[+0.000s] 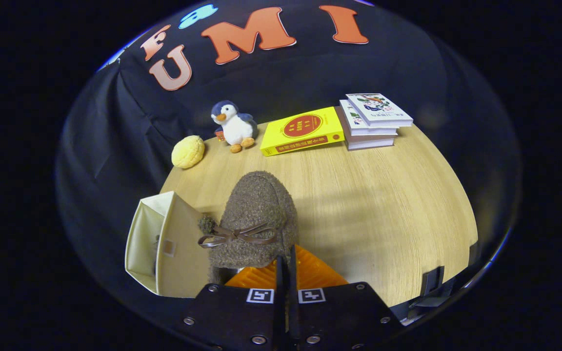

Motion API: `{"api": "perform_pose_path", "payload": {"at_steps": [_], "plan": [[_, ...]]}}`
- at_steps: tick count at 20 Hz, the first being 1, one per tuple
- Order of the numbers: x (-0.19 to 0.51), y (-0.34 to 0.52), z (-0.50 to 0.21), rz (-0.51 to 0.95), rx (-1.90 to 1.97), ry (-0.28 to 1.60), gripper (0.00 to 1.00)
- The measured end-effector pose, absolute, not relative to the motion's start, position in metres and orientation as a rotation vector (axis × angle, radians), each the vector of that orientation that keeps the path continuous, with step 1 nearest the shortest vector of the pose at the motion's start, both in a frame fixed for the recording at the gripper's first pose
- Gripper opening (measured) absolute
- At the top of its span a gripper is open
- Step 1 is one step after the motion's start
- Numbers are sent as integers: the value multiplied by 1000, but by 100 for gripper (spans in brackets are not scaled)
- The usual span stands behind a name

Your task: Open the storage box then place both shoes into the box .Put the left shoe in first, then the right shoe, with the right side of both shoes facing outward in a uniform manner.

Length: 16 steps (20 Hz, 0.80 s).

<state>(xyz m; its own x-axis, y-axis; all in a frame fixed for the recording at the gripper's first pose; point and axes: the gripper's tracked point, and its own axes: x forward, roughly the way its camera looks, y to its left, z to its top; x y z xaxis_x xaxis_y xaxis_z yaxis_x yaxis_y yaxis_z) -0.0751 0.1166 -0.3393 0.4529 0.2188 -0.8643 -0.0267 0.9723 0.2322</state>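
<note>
Between your jaws, pinched nearly together on its back rim, the fuzzy brown shoe (256,219) feels soft and light.

The tool-mounted camera looks steeply down, close over the wooden table (383,195), toward the booth's back wall.

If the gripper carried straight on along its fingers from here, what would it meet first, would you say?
The gripper has its fingers closed on the heel rim of the brown fuzzy shoe, so the shoe itself lies directly ahead. Beyond the toe is bare table, then probably the yellow book, though depth is unclear.
</note>
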Motion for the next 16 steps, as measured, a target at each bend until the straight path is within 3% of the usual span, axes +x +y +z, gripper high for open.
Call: {"api": "perform_pose_path", "payload": {"at_steps": [9,16], "plan": [[-80,258,-277,319,160,1082,4],[-91,357,-291,376,108,1106,4]]}}
